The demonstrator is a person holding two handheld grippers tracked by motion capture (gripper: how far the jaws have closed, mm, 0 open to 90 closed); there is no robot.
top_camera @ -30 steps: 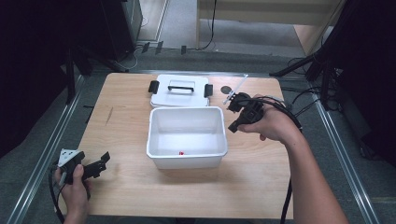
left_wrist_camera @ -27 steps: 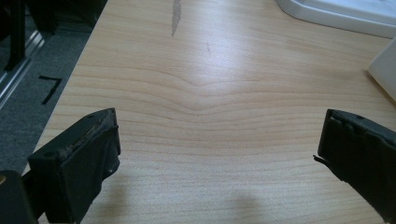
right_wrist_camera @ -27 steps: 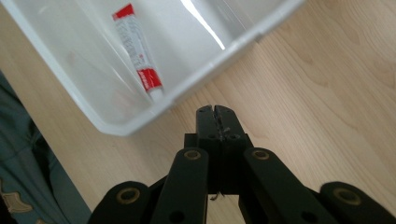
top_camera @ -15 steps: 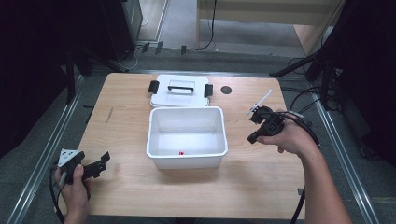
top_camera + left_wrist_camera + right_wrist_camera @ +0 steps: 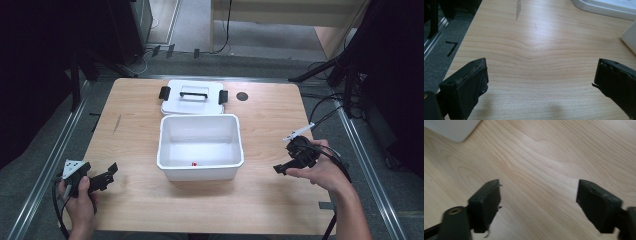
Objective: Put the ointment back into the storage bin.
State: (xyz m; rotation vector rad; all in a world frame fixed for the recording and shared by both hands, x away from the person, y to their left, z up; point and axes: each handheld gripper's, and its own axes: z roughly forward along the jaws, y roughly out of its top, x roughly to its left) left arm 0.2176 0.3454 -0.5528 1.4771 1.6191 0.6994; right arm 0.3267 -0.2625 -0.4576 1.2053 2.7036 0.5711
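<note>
At frame centre of the high view sits a white rectangular plastic bin (image 5: 200,145), a small red object (image 5: 194,163) on its floor, a white handled lid (image 5: 192,97) just behind it. The left gripper (image 5: 107,175) at lower left and the right gripper (image 5: 285,167) at right flank the bin, apart from it. Both have their jaws spread wide over bare light wooden table (image 5: 280,115), holding nothing.

Right hand-held gripper (image 5: 537,205): both black jaws spread wide apart, nothing between them. Beneath them lies bare, light wood-grain table (image 5: 544,157). A white corner of a box (image 5: 454,128) sits at far left, well apart from the jaws.
</note>
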